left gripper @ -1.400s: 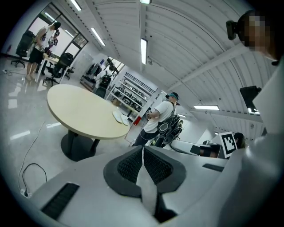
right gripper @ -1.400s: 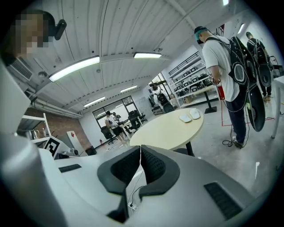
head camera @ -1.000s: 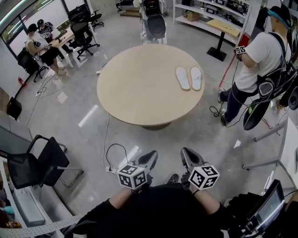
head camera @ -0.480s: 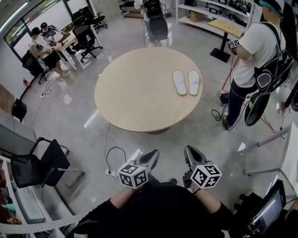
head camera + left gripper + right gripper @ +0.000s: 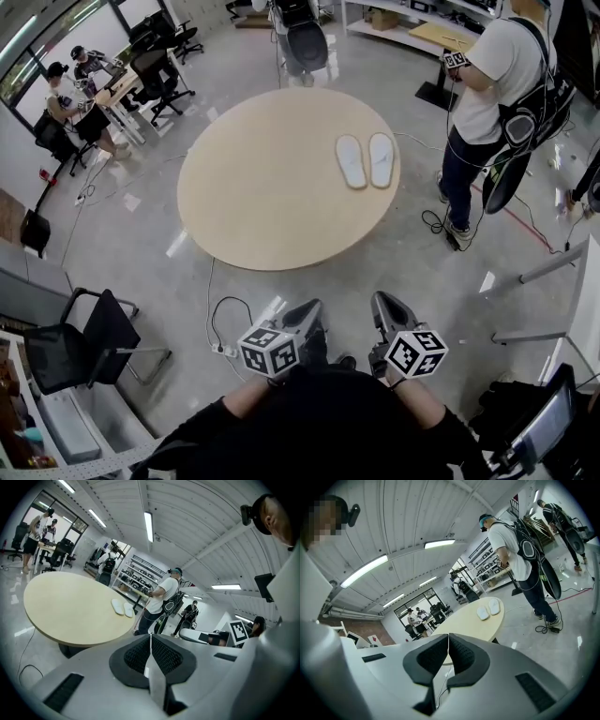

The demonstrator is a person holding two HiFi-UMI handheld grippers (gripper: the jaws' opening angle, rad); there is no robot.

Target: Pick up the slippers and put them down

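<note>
Though well beyond left claw (image 5: 308,309) and right claw (image 5: 381,302), slippers (image 5: 367,160) on table (image 5: 262,187).

Matt pale wood table (image 5: 262,197), glossy grey floor (image 5: 169,262), white fabric-like slippers (image 5: 366,159).

Open floor (image 5: 441,281) lies before the round surface (image 5: 253,187), with a cable (image 5: 220,319) looping on it. The slippers (image 5: 367,159) lie near the surface's far right edge, bare top around them. A person (image 5: 487,84) stands just beside that edge.

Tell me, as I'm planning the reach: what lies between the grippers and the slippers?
Head view: only floor, then bare tabletop, between left gripper, right gripper and the slippers.
</note>
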